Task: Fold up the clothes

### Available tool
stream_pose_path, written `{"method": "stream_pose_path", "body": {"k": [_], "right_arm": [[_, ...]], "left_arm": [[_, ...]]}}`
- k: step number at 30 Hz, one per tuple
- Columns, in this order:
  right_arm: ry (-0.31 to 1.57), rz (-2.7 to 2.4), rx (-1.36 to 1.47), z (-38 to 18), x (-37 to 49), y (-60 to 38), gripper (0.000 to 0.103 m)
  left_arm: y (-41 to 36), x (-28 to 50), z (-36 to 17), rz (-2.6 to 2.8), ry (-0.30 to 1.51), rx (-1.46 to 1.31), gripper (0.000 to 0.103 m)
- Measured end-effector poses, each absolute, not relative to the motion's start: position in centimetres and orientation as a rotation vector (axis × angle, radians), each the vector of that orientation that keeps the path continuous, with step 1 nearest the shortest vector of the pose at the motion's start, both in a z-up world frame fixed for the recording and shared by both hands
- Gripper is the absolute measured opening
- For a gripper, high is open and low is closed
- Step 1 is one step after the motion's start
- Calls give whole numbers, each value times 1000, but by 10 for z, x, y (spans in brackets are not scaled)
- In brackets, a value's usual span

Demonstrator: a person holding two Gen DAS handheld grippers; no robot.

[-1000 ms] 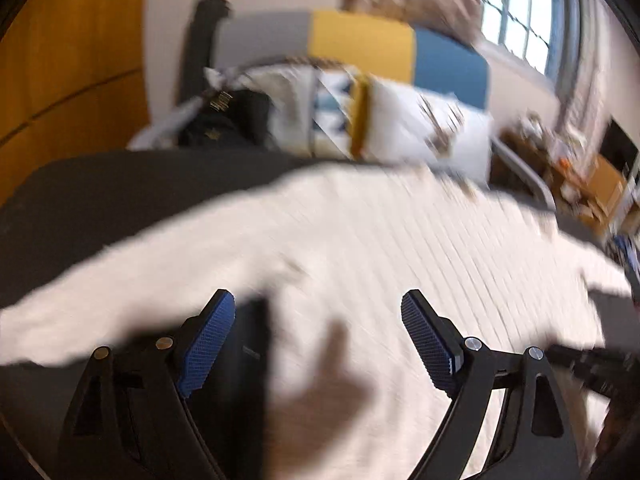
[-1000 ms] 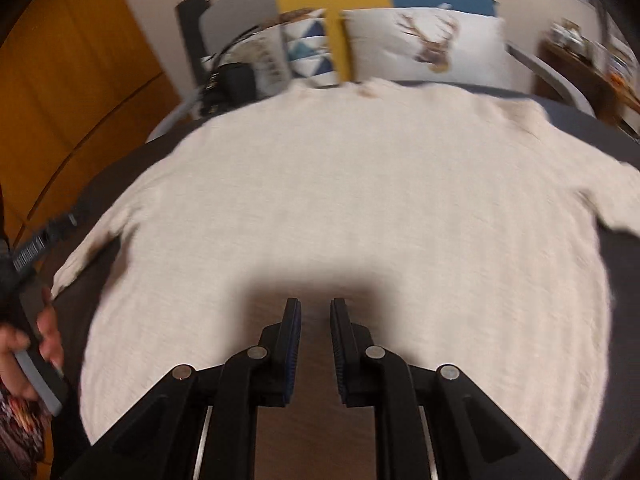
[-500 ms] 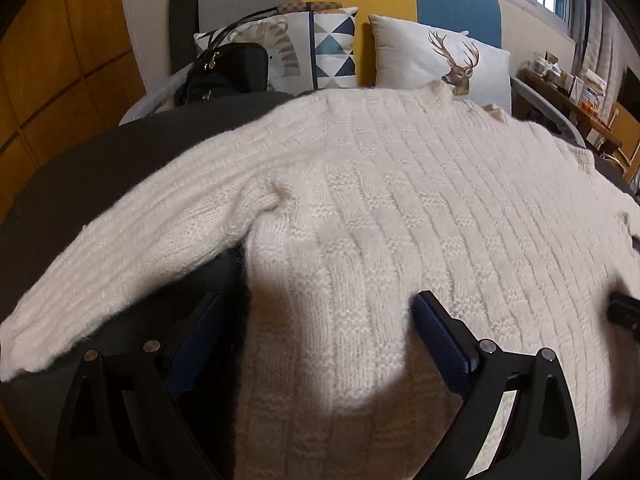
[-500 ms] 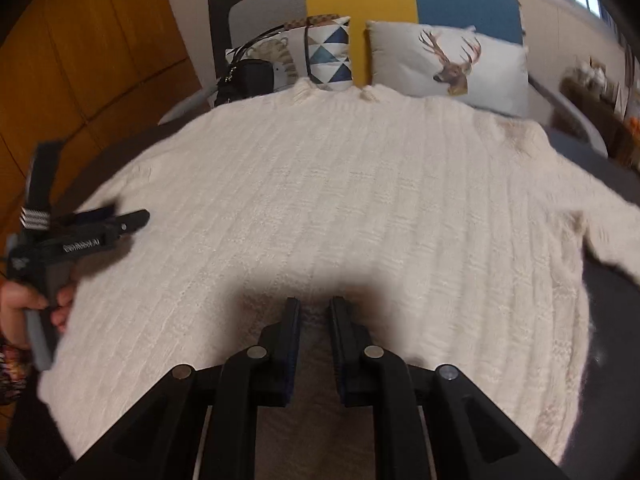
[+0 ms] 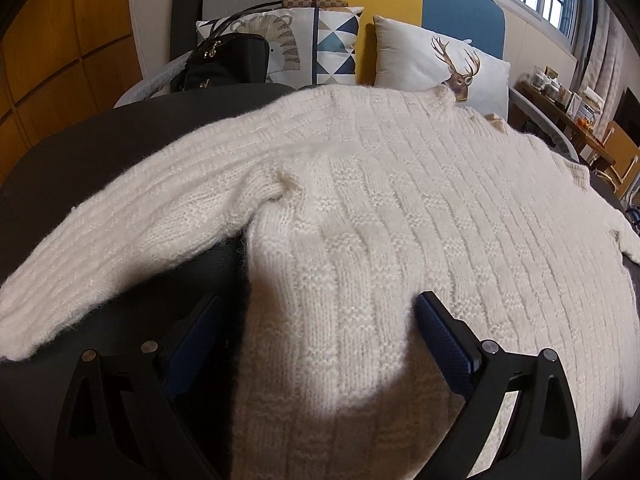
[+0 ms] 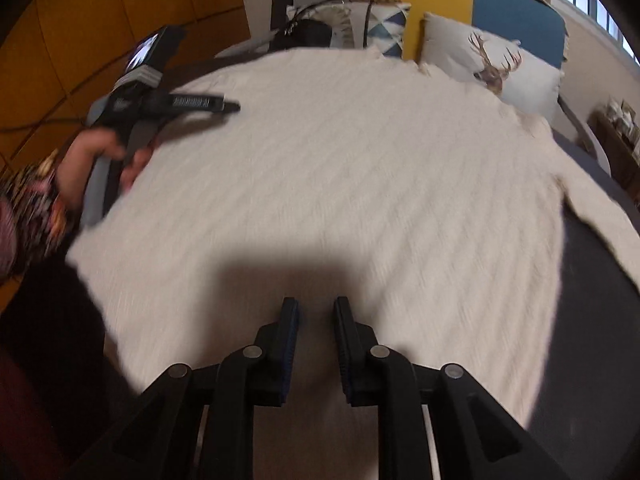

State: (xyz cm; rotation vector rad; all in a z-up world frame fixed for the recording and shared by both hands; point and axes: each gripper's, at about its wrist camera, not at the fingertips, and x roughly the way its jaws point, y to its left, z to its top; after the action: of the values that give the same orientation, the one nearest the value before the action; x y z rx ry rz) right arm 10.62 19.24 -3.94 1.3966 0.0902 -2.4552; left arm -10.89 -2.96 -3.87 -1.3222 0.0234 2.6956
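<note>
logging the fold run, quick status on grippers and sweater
Left gripper open, straddling sweater side edge under the armpit. Right gripper nearly shut over the hem, grip unclear. Sweater flat, unfolded. Nothing in the way.

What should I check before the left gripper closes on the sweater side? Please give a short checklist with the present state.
1. Left gripper open: ok, fingers wide apart.
2. Sweater side edge between the left fingers: ok, the edge runs up between them.
3. Left sleeve spread out, not under the body: ok.
4. Sweater lies flat: not ok, a pucker at the armpit.
5. Right gripper grips fabric: cannot tell, narrow gap, view blurred.
6. Black bag apart from the sweater: ok.
</note>
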Motion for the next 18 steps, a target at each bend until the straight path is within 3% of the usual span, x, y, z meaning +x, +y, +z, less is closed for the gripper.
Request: {"method": "stream_pose_path", "body": {"k": [6,10,13,18], "right_arm": [[-60,-2468,1506,-38,151,233,18],[-78,-2526,1460,-20,154,233,17],[-94,-2662,1408,-10,150,243,18],[-248,-2704,1459,-22,128,259,18]], "left_arm": [[-29,-109,-38,2701,35,-1321,98],[-23,-105,-29,2714,105,-1316,98],[-13,-87,-5,2697,104,-1216,91],[20,-48,4,2573,127,-1128,92]]}}
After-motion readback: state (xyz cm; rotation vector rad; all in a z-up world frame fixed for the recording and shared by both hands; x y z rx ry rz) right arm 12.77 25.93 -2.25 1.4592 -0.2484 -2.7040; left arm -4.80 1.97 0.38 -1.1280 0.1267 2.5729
